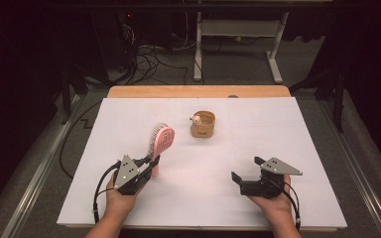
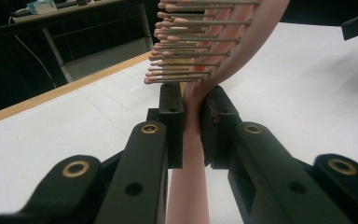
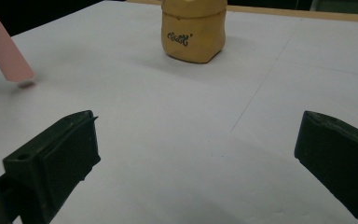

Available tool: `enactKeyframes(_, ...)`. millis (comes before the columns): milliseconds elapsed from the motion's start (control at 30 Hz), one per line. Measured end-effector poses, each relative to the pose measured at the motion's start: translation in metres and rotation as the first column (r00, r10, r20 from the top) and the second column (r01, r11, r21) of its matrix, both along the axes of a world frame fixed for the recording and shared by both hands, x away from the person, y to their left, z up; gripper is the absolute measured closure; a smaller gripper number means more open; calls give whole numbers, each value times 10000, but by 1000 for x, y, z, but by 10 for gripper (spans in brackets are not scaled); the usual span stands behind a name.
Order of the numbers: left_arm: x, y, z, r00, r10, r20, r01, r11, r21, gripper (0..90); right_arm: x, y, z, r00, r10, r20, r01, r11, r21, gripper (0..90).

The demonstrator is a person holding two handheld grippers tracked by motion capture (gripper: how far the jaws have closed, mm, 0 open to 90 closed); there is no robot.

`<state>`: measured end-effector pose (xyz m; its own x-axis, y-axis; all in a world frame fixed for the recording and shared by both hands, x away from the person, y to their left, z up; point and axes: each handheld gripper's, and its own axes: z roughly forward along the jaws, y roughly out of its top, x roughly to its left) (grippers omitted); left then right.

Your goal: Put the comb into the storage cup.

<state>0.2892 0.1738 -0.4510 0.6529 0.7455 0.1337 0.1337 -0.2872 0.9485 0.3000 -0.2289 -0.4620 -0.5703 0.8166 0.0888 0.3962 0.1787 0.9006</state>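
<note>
A white table (image 1: pixel 278 129) stands in a dark room, with cables and a desk frame on the floor beyond its wooden far edge. We hold 2 grippers over its near half. Our left gripper (image 1: pixel 151 162) has its jaws closed on the handle of a pink brush (image 1: pixel 161 140). In the left gripper view the handle (image 2: pixel 192 154) runs straight up between the 2 jaws, pinched just below the head. The bristles (image 2: pixel 191 51) stick out to the left above the jaw tips. In the right gripper view the handle's free end (image 3: pixel 9 56) hangs just above the table, with a small shadow beneath it. Our right gripper (image 1: pixel 245 171) has its jaws spread wide with nothing between them. A tan cup (image 1: pixel 203 124) stands well ahead of both sets of jaws, and it sits straight beyond the right jaws' gap in the right gripper view (image 3: pixel 194 30).
</note>
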Motion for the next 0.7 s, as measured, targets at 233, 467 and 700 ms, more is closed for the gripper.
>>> enactKeyframes(233, -2, -3, 1, 10000, -82, 45, 82, 10000, -3, 806, -1, 4, 0, 9994, 36, 336, -42, 9998, 172, 3)
enactKeyframes(467, -4, -8, 2, 9997, -183, 173, 178, 9994, 290, 806, 1, 11, 0, 9986, 329, 403, -348, 9984, 455, 3)
enactKeyframes(700, -7, -16, 2, 9990, -361, 272, 345, 9979, 551, 806, 4, 24, 1, 9966, 633, 525, -654, 9971, 382, 4)
